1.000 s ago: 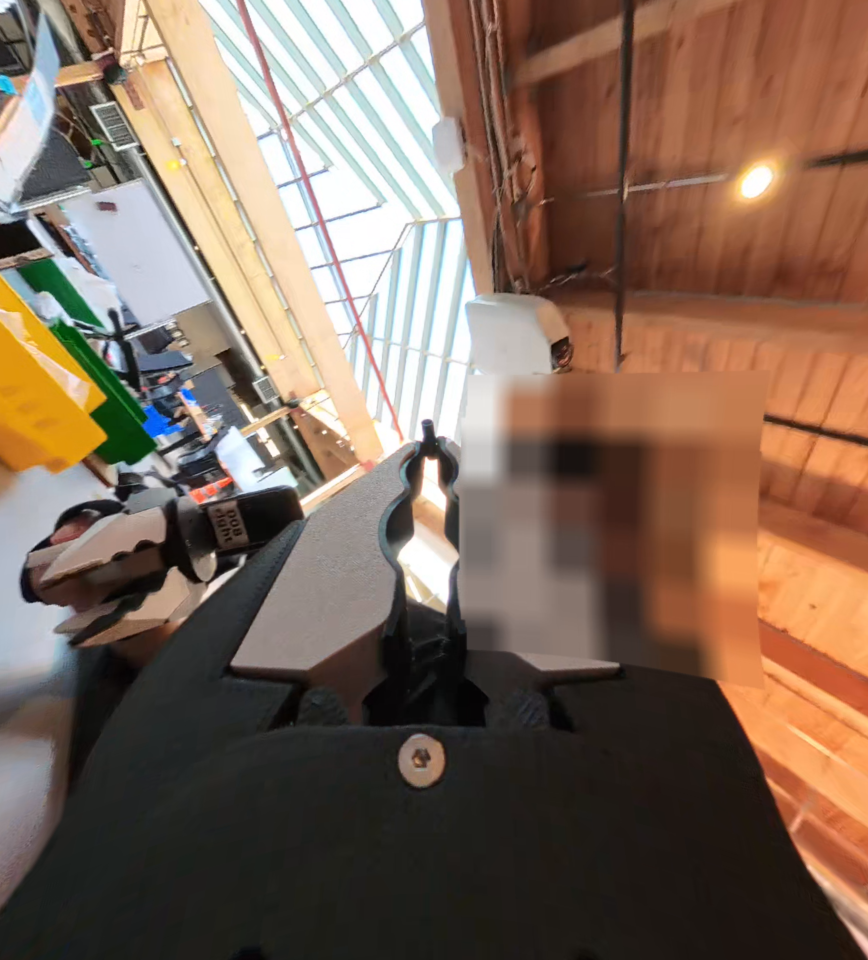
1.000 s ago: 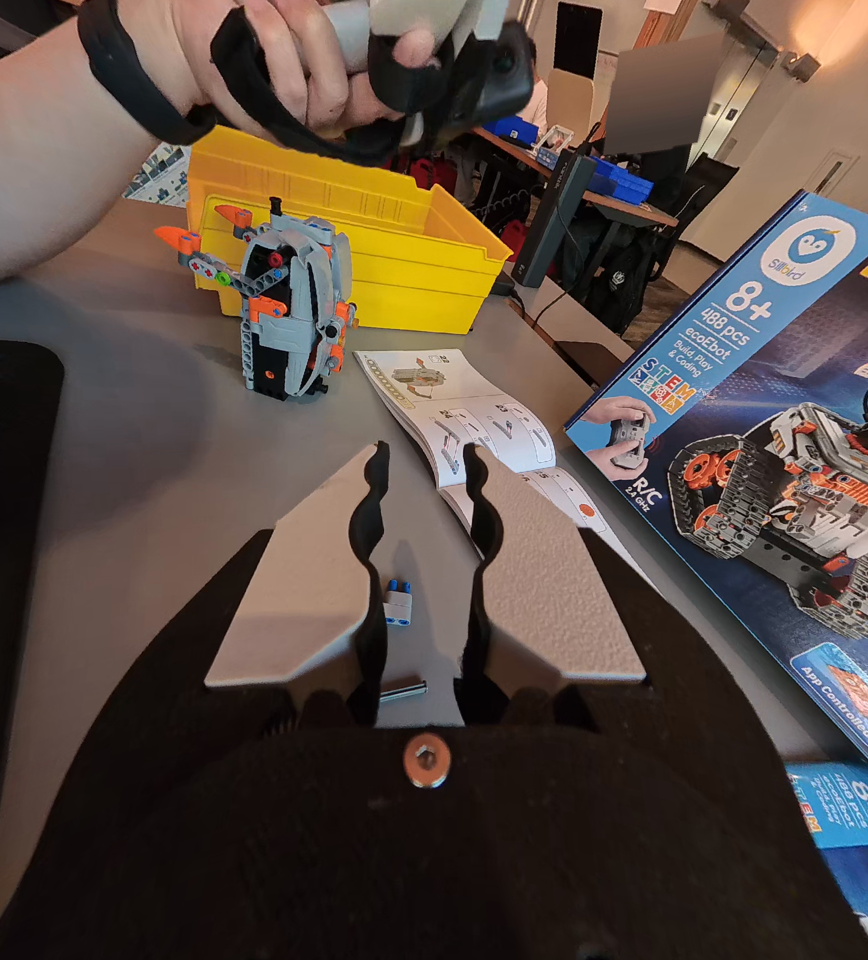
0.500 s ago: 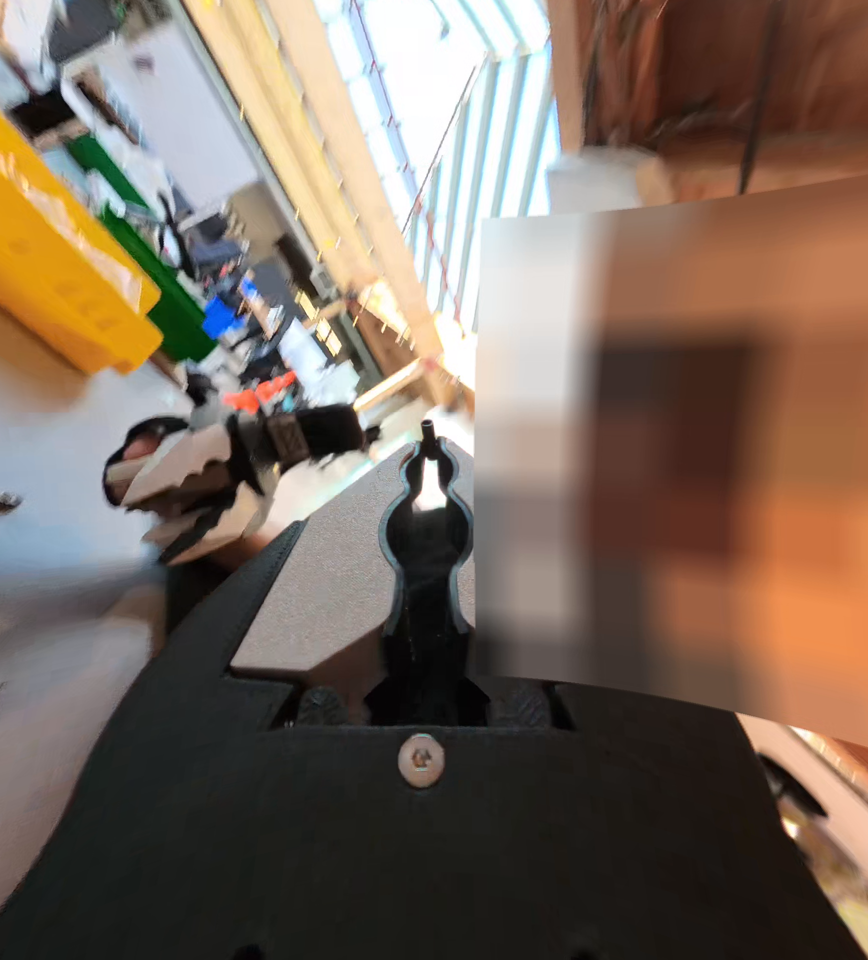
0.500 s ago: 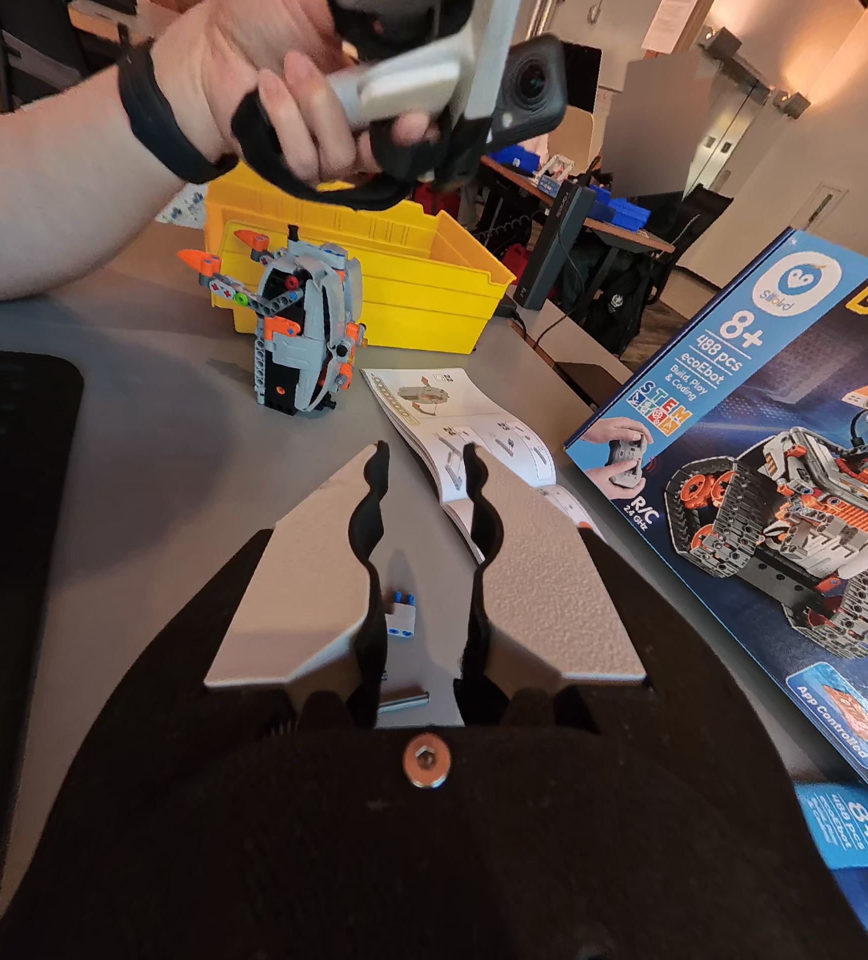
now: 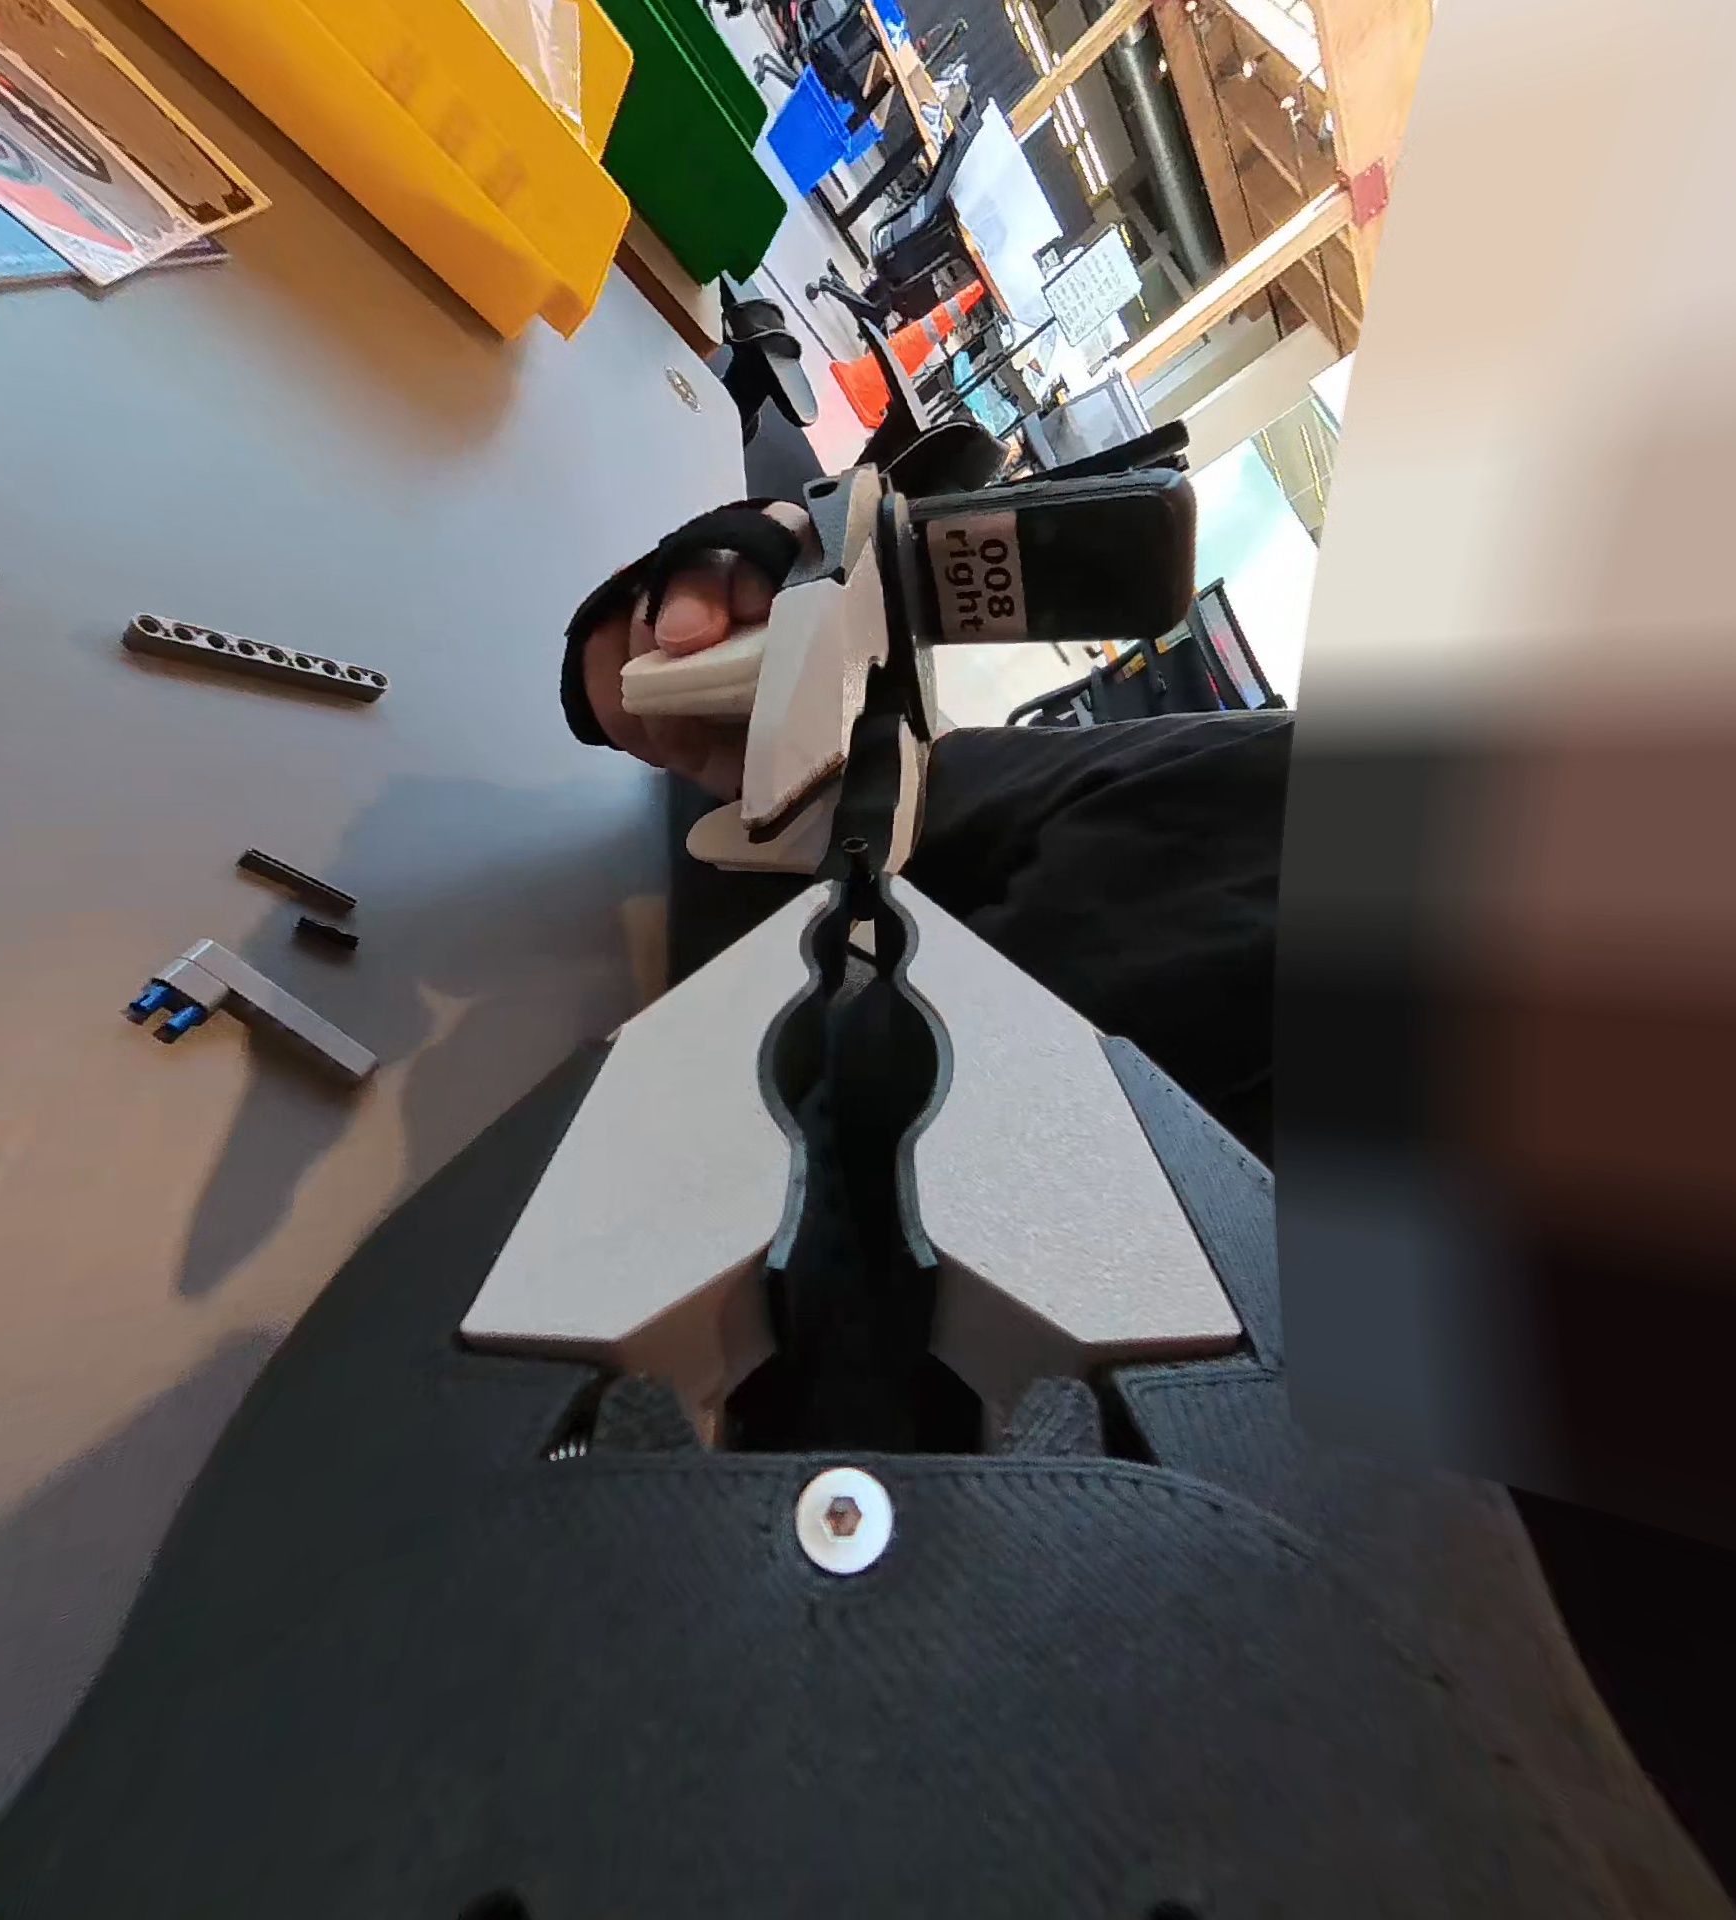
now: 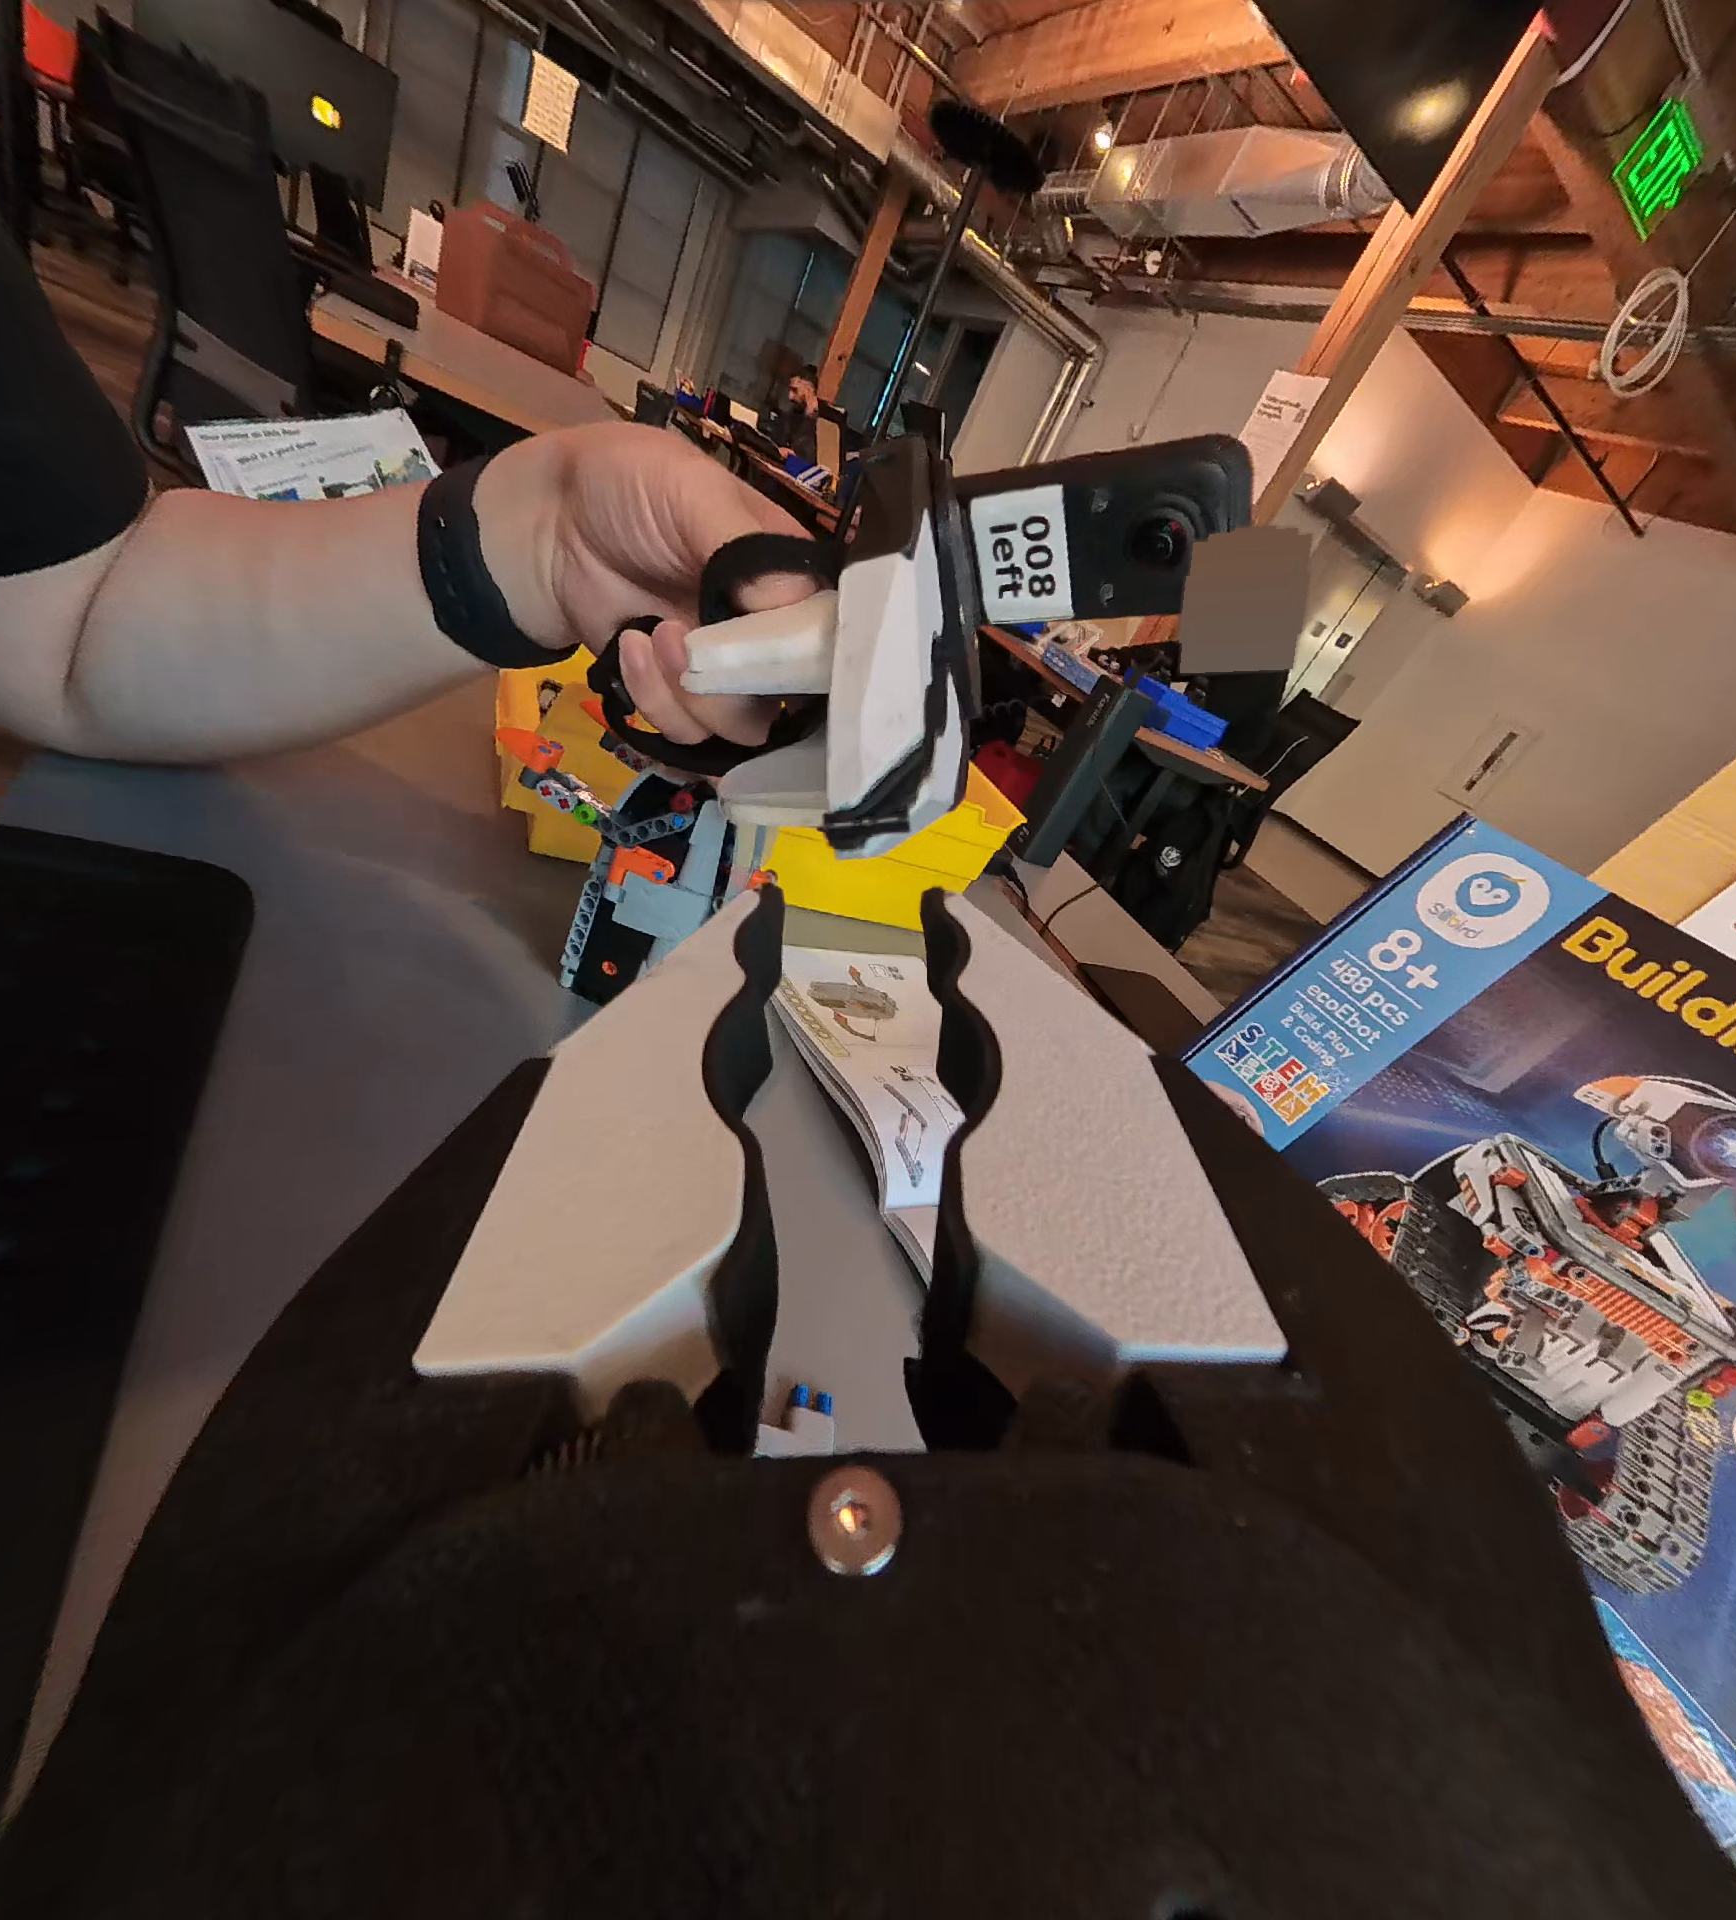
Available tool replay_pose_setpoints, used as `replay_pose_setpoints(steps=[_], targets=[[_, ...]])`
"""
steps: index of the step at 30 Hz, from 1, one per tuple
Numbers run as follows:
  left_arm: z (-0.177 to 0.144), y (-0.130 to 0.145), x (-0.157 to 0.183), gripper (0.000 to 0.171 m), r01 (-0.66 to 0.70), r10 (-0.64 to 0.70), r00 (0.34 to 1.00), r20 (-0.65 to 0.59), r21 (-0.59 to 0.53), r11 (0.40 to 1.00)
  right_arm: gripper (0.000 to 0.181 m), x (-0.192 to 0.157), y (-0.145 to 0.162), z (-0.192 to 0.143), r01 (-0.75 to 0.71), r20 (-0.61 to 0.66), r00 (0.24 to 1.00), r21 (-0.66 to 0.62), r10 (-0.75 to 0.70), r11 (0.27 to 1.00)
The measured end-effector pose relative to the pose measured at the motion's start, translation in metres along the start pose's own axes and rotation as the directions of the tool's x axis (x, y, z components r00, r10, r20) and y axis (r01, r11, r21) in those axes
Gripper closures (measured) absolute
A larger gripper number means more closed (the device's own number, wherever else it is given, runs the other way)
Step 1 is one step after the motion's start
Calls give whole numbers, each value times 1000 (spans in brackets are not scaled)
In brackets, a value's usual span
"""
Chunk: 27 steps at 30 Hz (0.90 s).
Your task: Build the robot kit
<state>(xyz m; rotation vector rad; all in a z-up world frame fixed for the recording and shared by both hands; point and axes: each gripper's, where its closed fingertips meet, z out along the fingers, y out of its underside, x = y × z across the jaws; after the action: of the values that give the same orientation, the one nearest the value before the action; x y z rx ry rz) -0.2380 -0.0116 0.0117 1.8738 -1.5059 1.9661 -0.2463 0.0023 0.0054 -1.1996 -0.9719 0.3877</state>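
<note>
The left hand-held gripper [image 5: 856, 902] is hanging in the air above the desk [image 5: 220, 436], its jaws pinched together on a thin black pin [image 5: 856, 868] that sticks out past the tips. In the right wrist view this same gripper [image 6: 869, 826] is being held up by a bare hand [image 6: 625, 582] with a black wristband, over the yellow bin [image 6: 885, 862].

The right hand-held gripper [image 6: 843, 914] is standing narrowly apart with nothing between its fingers, pointing over the grey desk toward an open booklet [image 6: 874, 1060]. A small grey piece with blue pegs [image 6: 799, 1425] is lying on the desk just under its base. A half-built grey and orange model [image 6: 635, 894] is standing beyond the left finger, and a printed blue box [image 6: 1529, 1195] is lying to the right.

In the left wrist view, a long grey beam [image 5: 256, 660], two short black pins [image 5: 298, 881] and an L-shaped grey piece [image 5: 256, 1006] are lying apart on the desk, near the right gripper [image 5: 822, 790].
</note>
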Motion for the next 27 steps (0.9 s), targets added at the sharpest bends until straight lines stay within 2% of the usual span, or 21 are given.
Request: replay_pose_setpoints(steps=[1, 5, 10, 18, 27], targets=[[1, 1, -2, 169, -3, 3, 1000, 9, -4, 1000, 156, 0, 0, 0, 0, -3, 1000, -1, 0, 1000], [2, 1, -8, 169, 6, -5, 1000, 27, -4, 1000, 158, -1, -2, 1, -12, 4, 1000, 12, 12, 1000], [4, 4, -10, 169, 14, -13, 999, 35, -19, 1000, 174, -3, 1, 1, 12, 7, 1000, -14, -12, 1000], [3, 3, -15, 169, 28, -27, 998, 50, -10, 1000, 161, 6, 0, 0, -18, -33, 999, -9, 18, 1000], [6, 1, -14, 167, 51, -51, 999, 19, 0, 999, 168, 3, -2, -2, -8, -5, 1000, -24, 8, 1000]])
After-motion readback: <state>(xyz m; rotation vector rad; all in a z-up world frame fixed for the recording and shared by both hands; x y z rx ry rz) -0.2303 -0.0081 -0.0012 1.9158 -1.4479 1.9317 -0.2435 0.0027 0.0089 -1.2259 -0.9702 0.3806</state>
